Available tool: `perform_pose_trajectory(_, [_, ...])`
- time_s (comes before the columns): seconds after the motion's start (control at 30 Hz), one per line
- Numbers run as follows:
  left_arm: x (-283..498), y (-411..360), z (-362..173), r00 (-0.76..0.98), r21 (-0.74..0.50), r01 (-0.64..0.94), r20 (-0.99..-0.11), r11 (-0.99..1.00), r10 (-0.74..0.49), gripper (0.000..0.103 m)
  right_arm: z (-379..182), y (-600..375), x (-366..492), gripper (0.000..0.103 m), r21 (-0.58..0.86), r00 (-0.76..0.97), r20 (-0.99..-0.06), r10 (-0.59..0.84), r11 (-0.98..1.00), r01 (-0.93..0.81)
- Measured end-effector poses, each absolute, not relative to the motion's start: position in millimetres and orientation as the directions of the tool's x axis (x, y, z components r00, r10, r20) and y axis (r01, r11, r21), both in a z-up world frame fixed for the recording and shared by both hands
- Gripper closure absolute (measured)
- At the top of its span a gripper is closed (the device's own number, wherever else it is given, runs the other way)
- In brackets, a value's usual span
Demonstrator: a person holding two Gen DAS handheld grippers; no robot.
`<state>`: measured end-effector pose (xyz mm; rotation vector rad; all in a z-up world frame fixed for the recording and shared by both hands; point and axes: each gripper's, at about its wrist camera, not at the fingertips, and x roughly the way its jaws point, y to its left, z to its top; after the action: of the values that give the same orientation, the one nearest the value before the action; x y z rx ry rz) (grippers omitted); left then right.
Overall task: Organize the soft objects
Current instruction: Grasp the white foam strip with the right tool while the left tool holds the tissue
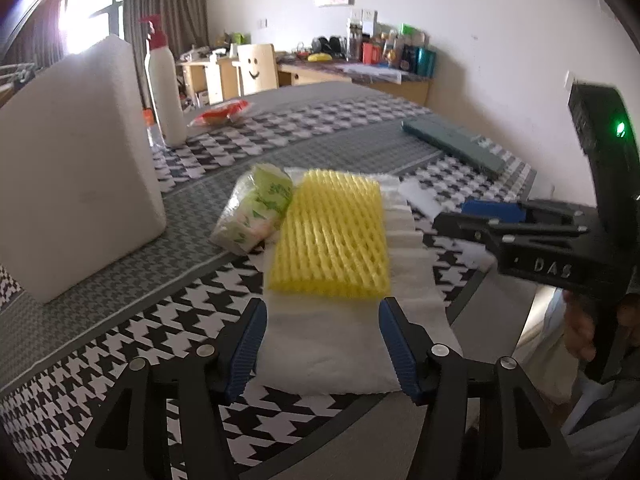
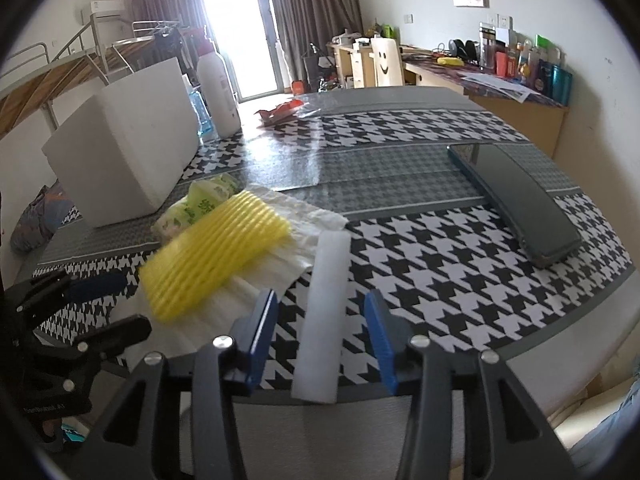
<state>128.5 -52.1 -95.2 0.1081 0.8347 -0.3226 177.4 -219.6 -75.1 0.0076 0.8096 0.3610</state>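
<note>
- While both sets of jaws stand parted, the left gripper (image 1: 322,344) straddles a white foam sheet (image 1: 344,340), gripping nothing.
- Between the right gripper (image 2: 320,336) blades lies a white foam strip (image 2: 324,304), untouched.
- Farther on, yellow foam netting (image 1: 332,236) rests on the sheet, tissue pack (image 1: 256,208) beside it.

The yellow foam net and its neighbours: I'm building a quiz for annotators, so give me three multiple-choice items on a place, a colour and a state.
1. What does the yellow foam net lie on?
A. a white sheet
B. the dark case
C. the white box

2. What colour are the pads of the left gripper?
A. red
B. blue
C. green

3. How does the right gripper stand around the white foam strip?
A. clamped on it
B. open, strip between the fingers
C. far from it

Answers: 1 A, the white sheet spreads under the net. 2 B, both pads show blue. 3 B, gaps show on either side of the strip.
</note>
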Motion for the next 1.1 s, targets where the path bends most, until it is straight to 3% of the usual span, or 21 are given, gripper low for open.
perform_pose_trajectory(0.13, [129, -61, -101, 0.614, 0.011, 0.331, -0.762, 0.944, -0.207, 0.043, -75, -222, 177, 0.052, 0.147, 0.633, -0.706, 0.318, 0.94, -0.308])
perform_pose_trajectory(0.23, [128, -62, -101, 0.618, 0.012, 0.336, -0.758, 0.942, -0.211, 0.067, -76, -223, 177, 0.051, 0.147, 0.632, -0.707, 0.316, 0.941, -0.306])
perform_pose_trajectory(0.3, [129, -63, -100, 0.617, 0.01, 0.337, -0.758, 0.941, -0.213, 0.092, -76, -223, 177, 0.049, 0.148, 0.631, -0.709, 0.316, 0.941, -0.305])
perform_pose_trajectory(0.37, [132, -64, -101, 0.618, 0.006, 0.336, -0.756, 0.942, -0.215, 0.1, -77, -222, 177, 0.044, 0.147, 0.628, -0.711, 0.317, 0.94, -0.308])
perform_pose_trajectory(0.77, [129, -49, -57, 0.691, -0.064, 0.38, -0.644, 0.923, -0.329, 0.101, -81, -215, 176, 0.045, 0.098, 0.63, -0.724, 0.28, 0.946, -0.308])
perform_pose_trajectory(0.83, [130, -46, -50, 0.706, -0.061, 0.376, -0.628, 0.925, -0.329, 0.101, -82, -213, 176, 0.065, 0.075, 0.637, -0.725, 0.262, 0.949, -0.305])
perform_pose_trajectory(0.93, [133, -43, -44, 0.716, -0.069, 0.373, -0.613, 0.925, -0.334, 0.101, -81, -212, 178, 0.081, 0.077, 0.629, -0.727, 0.274, 0.943, -0.323])
perform_pose_trajectory(1.1, [137, -39, -33, 0.721, -0.088, 0.383, -0.593, 0.919, -0.358, 0.101, -78, -211, 179, 0.088, 0.079, 0.633, -0.72, 0.286, 0.939, -0.334])
